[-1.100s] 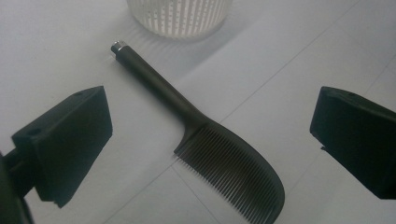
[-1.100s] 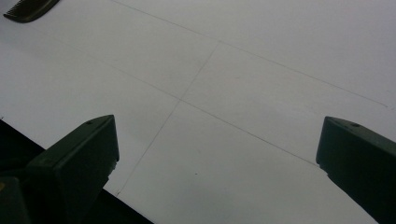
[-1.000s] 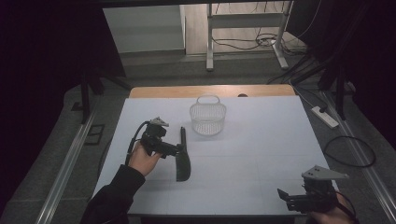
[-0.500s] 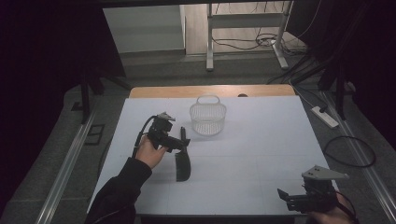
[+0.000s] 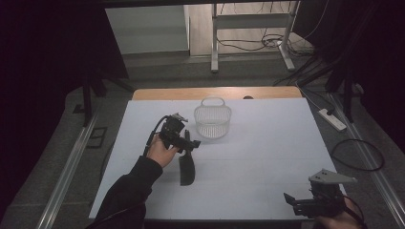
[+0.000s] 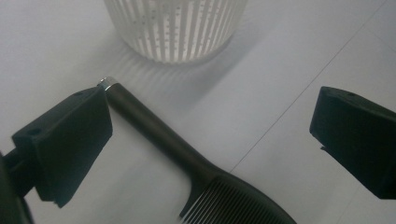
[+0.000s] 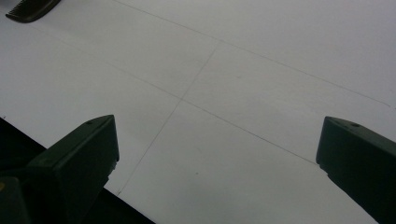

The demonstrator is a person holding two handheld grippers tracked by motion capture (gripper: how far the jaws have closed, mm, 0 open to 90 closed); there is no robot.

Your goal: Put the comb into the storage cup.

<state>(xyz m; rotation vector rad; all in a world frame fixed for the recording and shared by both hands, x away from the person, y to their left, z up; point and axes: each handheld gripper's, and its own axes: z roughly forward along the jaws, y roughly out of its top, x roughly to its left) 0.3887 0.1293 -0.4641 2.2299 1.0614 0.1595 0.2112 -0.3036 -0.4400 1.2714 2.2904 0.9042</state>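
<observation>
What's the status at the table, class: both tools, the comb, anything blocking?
Left tool open above comb handle, not gripping. Right tool open, idle at table's near edge. Comb flat beside white basket. Nothing in the way.

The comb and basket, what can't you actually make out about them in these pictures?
- Comb: in the left gripper view the bottom edge cuts off its toothed end; in the high view it is too dark and small to show teeth.
- Comb handle tip: the left gripper stands over it in the high view.
- Basket: in the left gripper view the top edge cuts off its rim and handle; its contents cannot be told in the high view.
</observation>
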